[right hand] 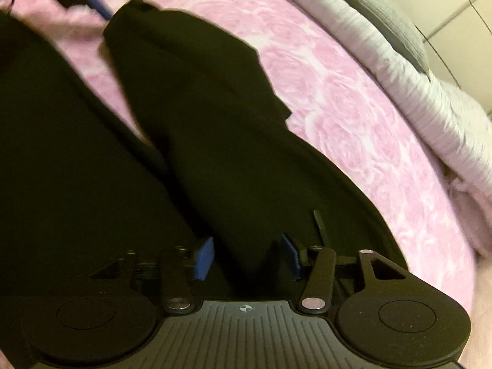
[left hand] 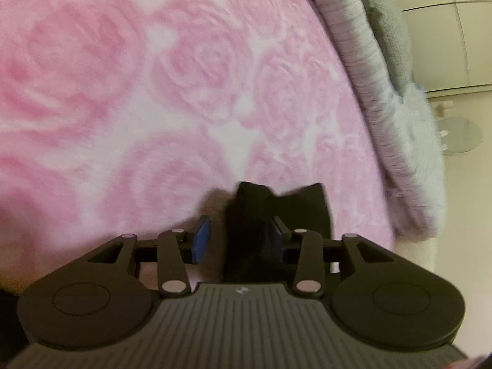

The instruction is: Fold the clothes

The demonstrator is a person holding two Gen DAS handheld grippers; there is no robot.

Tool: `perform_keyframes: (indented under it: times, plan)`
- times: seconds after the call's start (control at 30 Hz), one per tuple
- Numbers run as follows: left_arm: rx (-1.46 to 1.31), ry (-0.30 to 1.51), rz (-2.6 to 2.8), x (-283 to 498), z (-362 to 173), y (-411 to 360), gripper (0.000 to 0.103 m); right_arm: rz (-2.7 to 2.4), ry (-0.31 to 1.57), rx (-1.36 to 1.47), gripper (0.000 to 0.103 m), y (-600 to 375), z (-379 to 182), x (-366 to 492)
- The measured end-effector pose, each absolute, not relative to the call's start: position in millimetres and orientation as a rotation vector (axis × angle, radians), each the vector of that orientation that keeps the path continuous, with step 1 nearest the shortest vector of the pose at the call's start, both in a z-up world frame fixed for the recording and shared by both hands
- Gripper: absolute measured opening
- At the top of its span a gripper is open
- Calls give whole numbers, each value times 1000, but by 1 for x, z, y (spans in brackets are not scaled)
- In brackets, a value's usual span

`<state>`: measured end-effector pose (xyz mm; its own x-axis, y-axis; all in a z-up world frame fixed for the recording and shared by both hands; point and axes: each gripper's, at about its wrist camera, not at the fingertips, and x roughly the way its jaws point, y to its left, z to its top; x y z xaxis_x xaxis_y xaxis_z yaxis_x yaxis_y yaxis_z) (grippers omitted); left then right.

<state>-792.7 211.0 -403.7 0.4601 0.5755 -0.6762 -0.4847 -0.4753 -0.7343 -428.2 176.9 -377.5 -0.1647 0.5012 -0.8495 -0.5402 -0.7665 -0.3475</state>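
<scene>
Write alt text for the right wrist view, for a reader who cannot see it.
A large black fabric garment lies spread over a pink rose-patterned fleece blanket, and the right gripper is open with its blue pads on either side of the cloth. The left gripper appears blurred at the garment's far end.

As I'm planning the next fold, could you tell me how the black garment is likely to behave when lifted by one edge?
Probably floppy: the black garment lies in soft folds on the pink blanket, and a bunched piece sags between the left claw's open pads. It may drag rather than slide, since the blanket looks plush. It looks fairly thick, so the unheld part likely hangs down.
</scene>
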Motion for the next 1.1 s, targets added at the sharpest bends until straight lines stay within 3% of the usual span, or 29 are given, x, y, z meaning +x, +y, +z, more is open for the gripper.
perform_keyframes:
  times: [0.03, 0.07, 0.23, 0.37, 0.47, 0.5, 0.53, 0.57, 0.67, 0.73, 0.8, 0.83, 0.93, 1.1]
  plan:
    - [-1649, -86, 1233, -790, -406, 215, 10, 1988, 85, -1391, 19, 181, -371, -425]
    - [-1640, -88, 1234, -788, -404, 217, 3, 1990, 99, -1354, 15, 183, -365, -421]
    - [-1385, -274, 1241, -783, -307, 200, 3, 1979, 167, -1147, 9, 197, -329, -395]
    - [-1018, -238, 1179, -749, -190, 210, 4, 1954, 226, -975, 9, 211, -297, -372]
    - [-944, -172, 1210, -725, -176, 256, 14, 1927, 301, -883, 9, 233, -282, -363]
    - [-954, -134, 1212, -719, -184, 274, 37, 1907, 335, -870, 9, 248, -280, -365]
    - [-1022, -63, 1258, -717, -197, 290, 39, 1888, 374, -886, 9, 262, -282, -368]
    - [-1094, 12, 1306, -716, -211, 305, 33, 1868, 416, -923, 10, 277, -285, -370]
    - [-1292, 118, 1381, -727, -249, 314, 33, 1849, 493, -1011, 11, 298, -287, -382]
    - [-1358, 88, 1421, -741, -266, 287, 35, 1880, 486, -1011, 23, 294, -285, -385]
    - [-1401, 64, 1465, -754, -282, 255, 35, 1896, 520, -988, 47, 288, -285, -381]
    - [-1435, 60, 1493, -761, -291, 241, 35, 1896, 542, -974, 52, 285, -285, -378]
    - [-1564, 12, 1586, -782, -317, 201, 36, 1880, 631, -944, 54, 276, -288, -367]
    - [-1738, -298, 1626, -804, -358, 177, 38, 1823, 774, -953, 54, 272, -296, -358]
